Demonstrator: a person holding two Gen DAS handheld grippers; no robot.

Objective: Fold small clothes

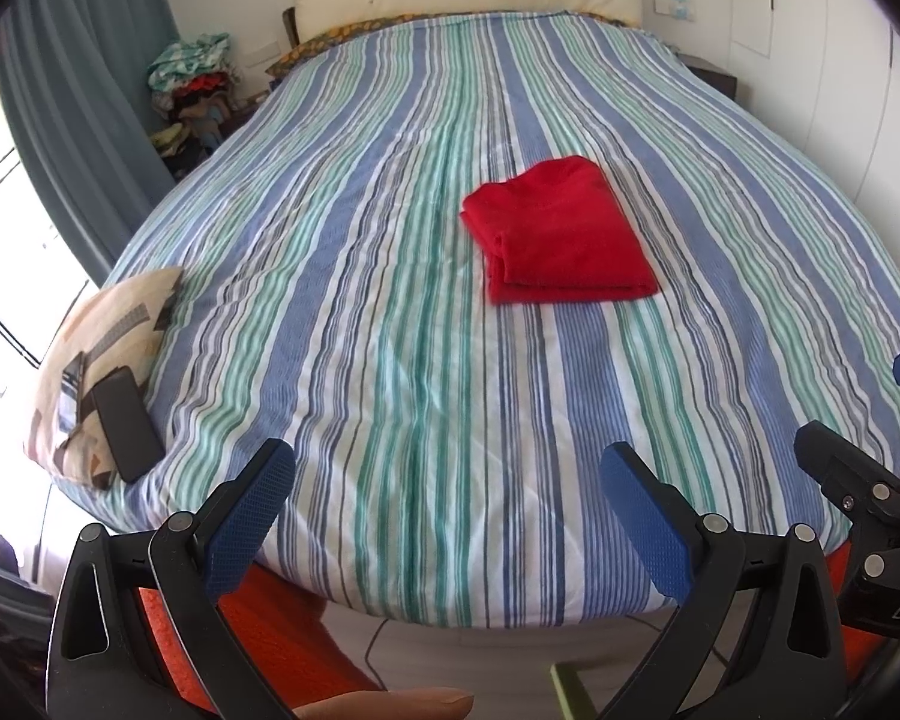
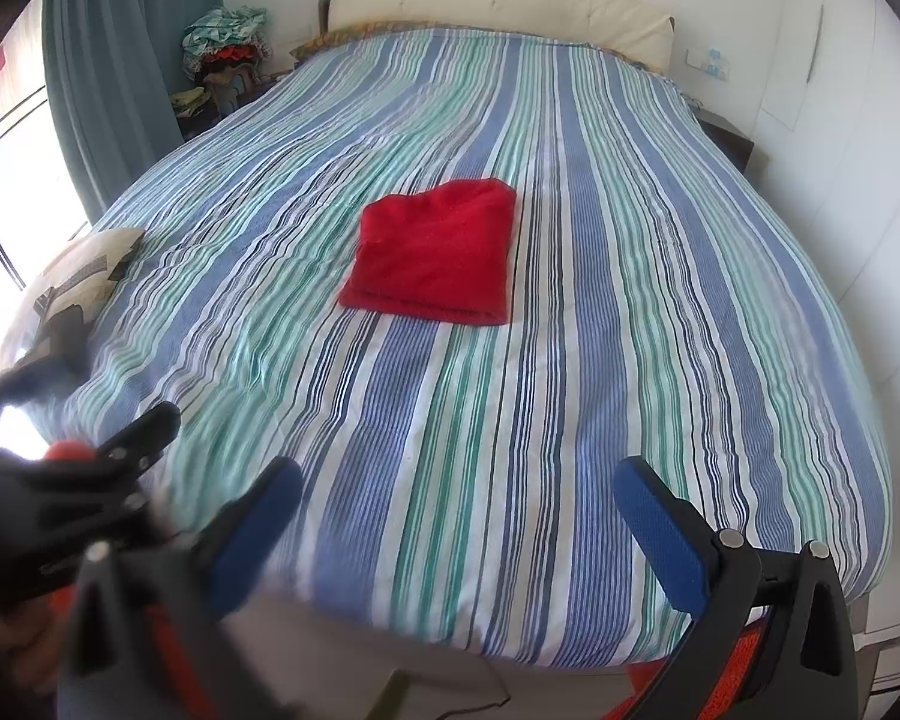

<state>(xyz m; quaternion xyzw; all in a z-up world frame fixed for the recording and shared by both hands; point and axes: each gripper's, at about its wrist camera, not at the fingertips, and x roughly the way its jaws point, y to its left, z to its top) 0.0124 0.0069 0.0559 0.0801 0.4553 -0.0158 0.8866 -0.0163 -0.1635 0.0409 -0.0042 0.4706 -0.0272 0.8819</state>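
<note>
One folded red garment (image 1: pixel 561 234) lies mid-bed, well beyond both grippers. The left gripper (image 1: pixel 447 516) and right gripper (image 2: pixel 459 531) gape wide, grasping nothing. One phone (image 1: pixel 127 423) rests on one cushion (image 1: pixel 99 324).

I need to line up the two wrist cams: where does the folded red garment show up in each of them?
Left wrist view: the folded red garment lies right of centre on the striped bedspread, beyond the open left gripper.
Right wrist view: it lies just left of centre, beyond the open right gripper.
Shared landmark: the patterned cushion at the bed's left edge.
</note>
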